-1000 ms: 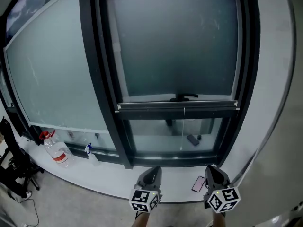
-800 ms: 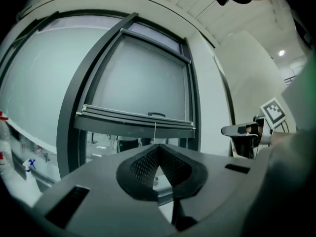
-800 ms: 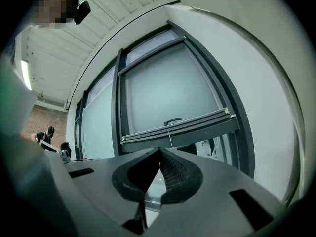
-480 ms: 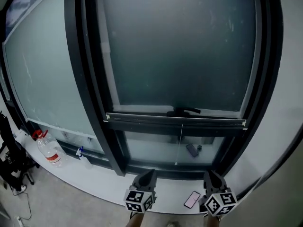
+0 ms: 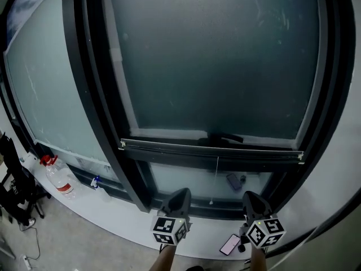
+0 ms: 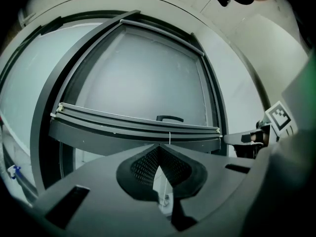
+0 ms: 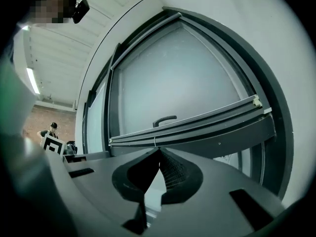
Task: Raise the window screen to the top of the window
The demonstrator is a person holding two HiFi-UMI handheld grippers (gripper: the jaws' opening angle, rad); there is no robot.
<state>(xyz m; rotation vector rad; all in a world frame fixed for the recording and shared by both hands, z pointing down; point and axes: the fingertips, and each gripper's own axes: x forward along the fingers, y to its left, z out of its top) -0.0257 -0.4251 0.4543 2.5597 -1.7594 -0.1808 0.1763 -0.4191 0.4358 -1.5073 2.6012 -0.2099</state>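
Note:
The window screen point(image 5: 214, 61) is a dark mesh sheet filling the upper part of the black-framed window. Its bottom bar point(image 5: 208, 150) runs level across the frame, with a black handle point(image 5: 225, 136) just above it and a thin pull cord point(image 5: 217, 171) hanging below. My left gripper point(image 5: 179, 193) and right gripper point(image 5: 250, 196) are side by side below the bar, both shut and empty, short of the glass. The left gripper view shows the bar point(image 6: 133, 125) and handle point(image 6: 170, 118) beyond the shut left gripper point(image 6: 159, 147). In the right gripper view, bar point(image 7: 197, 125) and handle point(image 7: 164, 120) lie ahead.
A white sill point(image 5: 124, 224) runs under the window. A phone point(image 5: 231, 244) lies on it near my right gripper. A water bottle with a red cap point(image 5: 56, 176) and a small spray bottle point(image 5: 95, 182) stand at the left. Dark equipment point(image 5: 14, 185) stands at the far left.
Both grippers and the head camera have moved closer to the window, which now fills more of the view. The screen bar keeps its place in the frame. Both grippers stay shut.

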